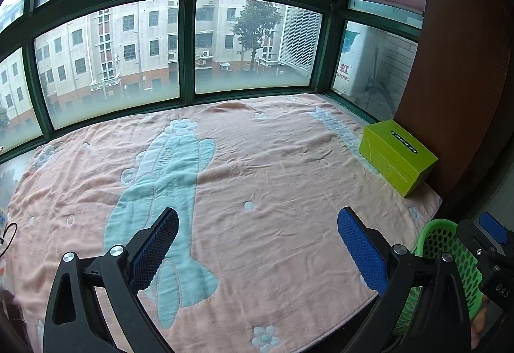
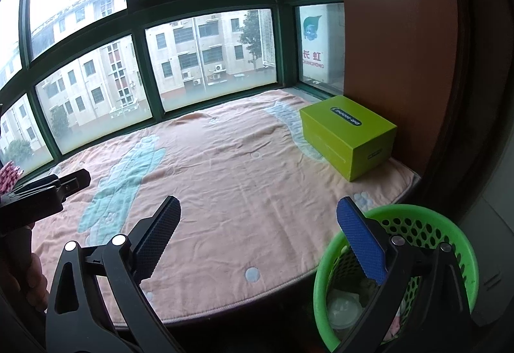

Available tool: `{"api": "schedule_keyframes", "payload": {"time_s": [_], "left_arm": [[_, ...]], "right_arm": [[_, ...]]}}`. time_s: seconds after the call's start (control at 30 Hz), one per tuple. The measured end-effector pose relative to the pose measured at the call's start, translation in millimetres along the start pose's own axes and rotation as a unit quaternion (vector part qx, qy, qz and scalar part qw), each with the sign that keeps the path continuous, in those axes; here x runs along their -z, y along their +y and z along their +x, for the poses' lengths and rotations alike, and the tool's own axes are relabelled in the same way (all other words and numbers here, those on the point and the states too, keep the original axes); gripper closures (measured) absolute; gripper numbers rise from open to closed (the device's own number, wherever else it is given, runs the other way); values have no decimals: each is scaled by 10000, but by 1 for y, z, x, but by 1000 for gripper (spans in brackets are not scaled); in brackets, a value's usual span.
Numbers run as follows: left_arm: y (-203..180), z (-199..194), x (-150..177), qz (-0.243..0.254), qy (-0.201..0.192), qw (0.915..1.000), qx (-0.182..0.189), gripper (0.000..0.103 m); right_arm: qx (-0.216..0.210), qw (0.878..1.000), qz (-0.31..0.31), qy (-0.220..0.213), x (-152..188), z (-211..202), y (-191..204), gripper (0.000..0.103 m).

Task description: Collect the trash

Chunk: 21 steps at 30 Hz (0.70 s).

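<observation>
**Q:** Where is the trash found relative to the two grippers?

**A:** A green perforated wastebasket (image 2: pixel 462 259) is seen at the near right edge of the bay-window seat, below the level of the pink blanket (image 2: pixel 225 179). Pale crumpled trash (image 2: pixel 345 304), including what looks like a clear plastic lid, is seen at its bottom. The right gripper (image 2: pixel 258 234) is held just beside the basket's left rim, with its blue right pad overlapping the basket's mouth in the right wrist view. Its jaws are spread wide and nothing is gripped between them.

**Q:** And the left gripper?

**A:** The left gripper (image 1: pixel 257 242) is held over the blanket, well left of the basket, which is glimpsed at the lower right of the left wrist view. Its jaws are likewise parted, with only blanket seen between them.

**Q:** What else is shown?

**A:** A lime-green cardboard box (image 2: pixel 348 136) is set on the blanket's far right corner, against a brown wall panel (image 2: pixel 398 47).
</observation>
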<state>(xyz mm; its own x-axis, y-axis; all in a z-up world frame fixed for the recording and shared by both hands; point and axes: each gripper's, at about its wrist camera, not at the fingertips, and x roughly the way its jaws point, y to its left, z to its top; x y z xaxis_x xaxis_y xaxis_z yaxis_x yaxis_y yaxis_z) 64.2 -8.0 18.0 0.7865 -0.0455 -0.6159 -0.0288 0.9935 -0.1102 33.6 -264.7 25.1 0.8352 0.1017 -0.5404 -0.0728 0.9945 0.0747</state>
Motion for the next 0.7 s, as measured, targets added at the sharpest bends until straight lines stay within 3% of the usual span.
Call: {"api": "schedule_keyframes", "payload": {"time_s": [0.7], "left_arm": [[11,-5,4,-59,-50,9997,-217,7]], "right_arm": [[-73,10000,-61,-9,-1,2,13,6]]}}
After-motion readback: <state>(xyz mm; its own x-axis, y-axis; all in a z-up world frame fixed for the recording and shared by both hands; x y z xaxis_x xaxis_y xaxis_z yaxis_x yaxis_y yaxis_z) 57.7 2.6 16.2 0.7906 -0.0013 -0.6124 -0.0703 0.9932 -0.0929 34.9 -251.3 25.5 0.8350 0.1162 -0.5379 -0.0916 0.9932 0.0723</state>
